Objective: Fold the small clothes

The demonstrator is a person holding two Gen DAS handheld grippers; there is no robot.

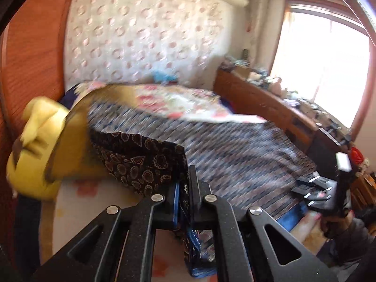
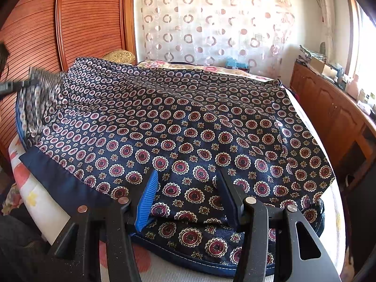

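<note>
A dark navy garment [image 2: 178, 127] with red and white medallions lies spread over the bed. My left gripper [image 1: 184, 188] is shut on its edge; a lifted fold [image 1: 141, 159] hangs ahead of the fingers, and the spread cloth [image 1: 235, 150] looks blurred. That gripper shows at the far left of the right wrist view [image 2: 9, 85], holding the raised, blurred corner [image 2: 40, 103]. My right gripper [image 2: 188, 183] is open, its fingers astride the cloth near the front hem [image 2: 188, 256]. It also shows in the left wrist view [image 1: 315, 188].
The floral bed sheet [image 2: 37, 202] lies under the garment. A yellow plush toy [image 1: 35, 145] and a gold pillow [image 1: 70, 155] sit at the headboard. A wooden sideboard [image 2: 329, 108] with clutter runs along the right, under the window [image 1: 324, 70]. Wooden wardrobe doors [image 2: 70, 18] stand left.
</note>
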